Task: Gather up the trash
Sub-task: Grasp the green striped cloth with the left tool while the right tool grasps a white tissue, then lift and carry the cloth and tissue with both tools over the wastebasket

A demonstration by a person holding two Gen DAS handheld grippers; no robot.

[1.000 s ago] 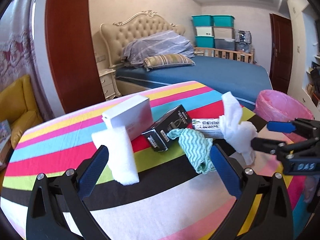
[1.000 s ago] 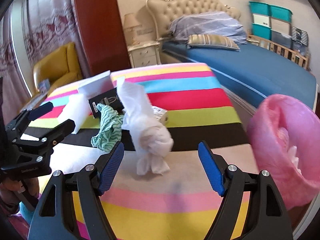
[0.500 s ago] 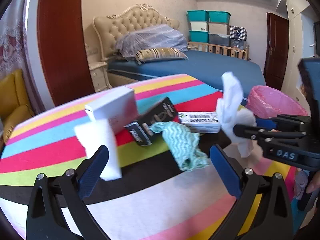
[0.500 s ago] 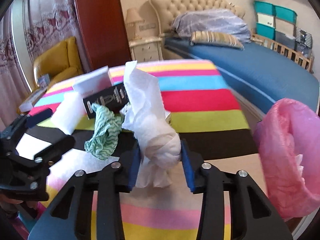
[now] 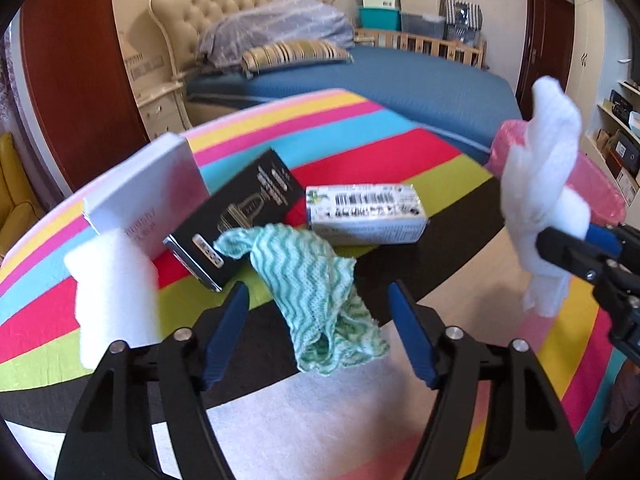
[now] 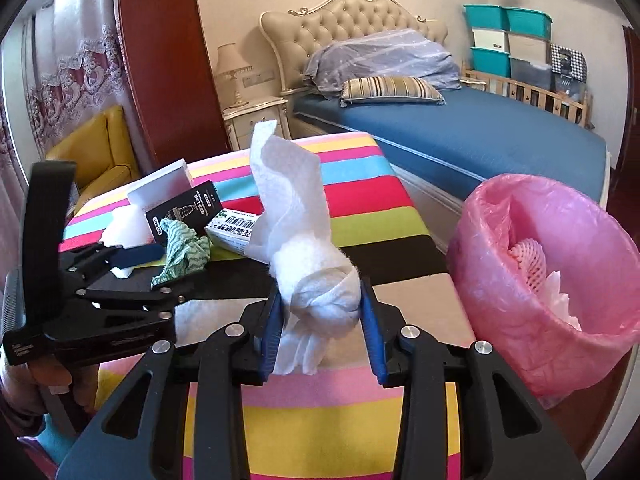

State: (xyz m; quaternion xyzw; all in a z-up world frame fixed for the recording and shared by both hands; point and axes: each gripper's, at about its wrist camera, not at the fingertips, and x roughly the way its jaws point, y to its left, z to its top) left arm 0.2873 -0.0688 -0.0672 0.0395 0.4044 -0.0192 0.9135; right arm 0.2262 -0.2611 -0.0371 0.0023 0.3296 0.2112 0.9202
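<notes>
**A:** Now, your right tongs (image 6: 320,312) are clenched on the twisted white paper towel (image 6: 304,240). The pads squeeze its knotted middle, so the loose top stands up and the tail hangs below. It looks lifted off the striped desk (image 6: 360,200). I think you hold it by the knot because this is the firmest part; a loose corner could tear or slip.

**B:** And the bin?

**A:** The bin with the pink bag (image 6: 560,280) stands just beside the desk, to the right of your right tongs. It already holds a pink foam net and some white paper. So the towel is near its goal; you need only carry it over the rim and release.

**B:** What about your other hand?

**A:** Your left tongs (image 5: 320,332) have just been closing, but the pads do not press anything yet. The green wavy cloth (image 5: 312,280) lies crumpled between the two blue fingers (image 5: 224,336), so it seems the next piece to take. You come from above and a little in front, probably because the cloth is soft and flat on the desk.

**B:** What is left?

**A:** Behind the cloth are a black carton (image 5: 240,216), a white box (image 5: 148,188), a small barcode carton (image 5: 364,212) and a white foam block (image 5: 116,288). The cloth touches the black carton, so close carefully.
</notes>
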